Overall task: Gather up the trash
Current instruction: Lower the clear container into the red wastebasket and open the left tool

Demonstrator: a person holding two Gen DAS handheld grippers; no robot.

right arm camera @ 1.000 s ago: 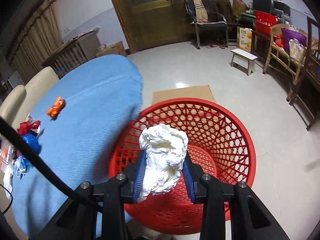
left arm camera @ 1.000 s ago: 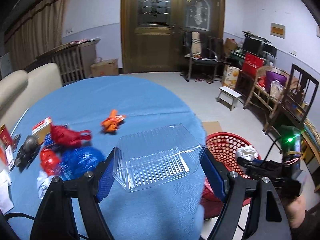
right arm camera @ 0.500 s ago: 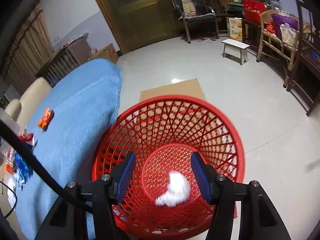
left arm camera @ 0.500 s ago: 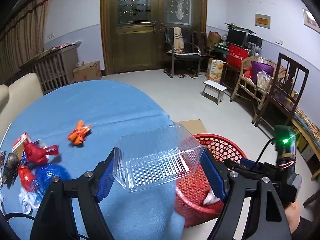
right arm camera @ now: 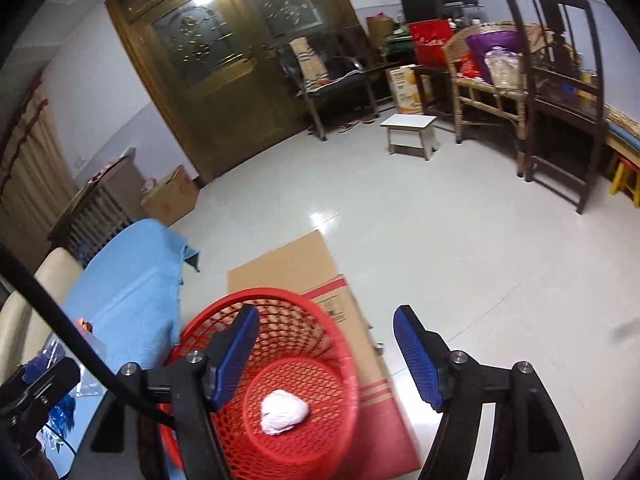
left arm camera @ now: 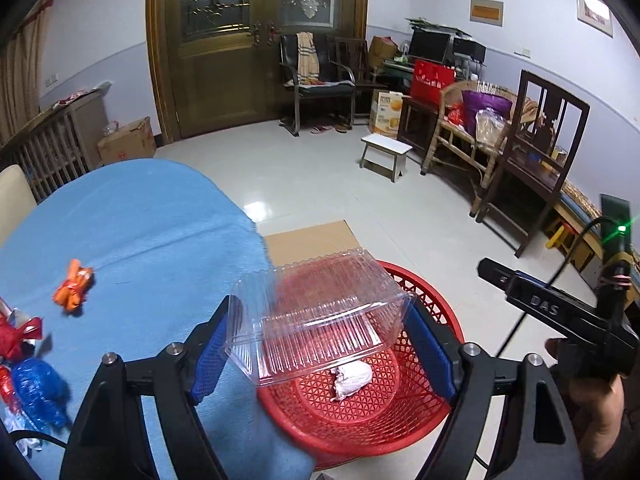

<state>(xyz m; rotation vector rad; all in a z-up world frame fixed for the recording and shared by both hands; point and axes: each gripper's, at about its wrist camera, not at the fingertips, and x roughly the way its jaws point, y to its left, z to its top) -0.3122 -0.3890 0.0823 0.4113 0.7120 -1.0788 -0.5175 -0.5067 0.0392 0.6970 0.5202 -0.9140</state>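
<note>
My left gripper [left arm camera: 320, 344] holds a clear plastic container [left arm camera: 320, 312] between its blue pads, above the near-left rim of the red basket [left arm camera: 440, 304]. Its jaws are starting to open, and the pads still touch the container's ends. A white paper wad [left arm camera: 352, 376] lies on the basket floor. In the right wrist view, my right gripper [right arm camera: 326, 312] hangs over the right side of the basket [right arm camera: 256, 294]. Its jaws are opening with nothing between them, and the wad [right arm camera: 284, 412] lies below. Orange [left arm camera: 74, 286], red [left arm camera: 16, 332] and blue [left arm camera: 36, 388] wrappers lie on the blue-clothed table [left arm camera: 140, 220].
The basket stands on flat cardboard [left arm camera: 308, 240] on the tiled floor, tight against the table edge. A white stool [left arm camera: 386, 152], a dark wooden chair [left arm camera: 540, 168] and a wicker chair [left arm camera: 460, 128] stand farther right. A hand [left arm camera: 592, 408] holds the right tool.
The right gripper opened and the white wad fell to the basket floor; that gripper then drew off to the right. The left gripper carried the container from over the table to the basket.
</note>
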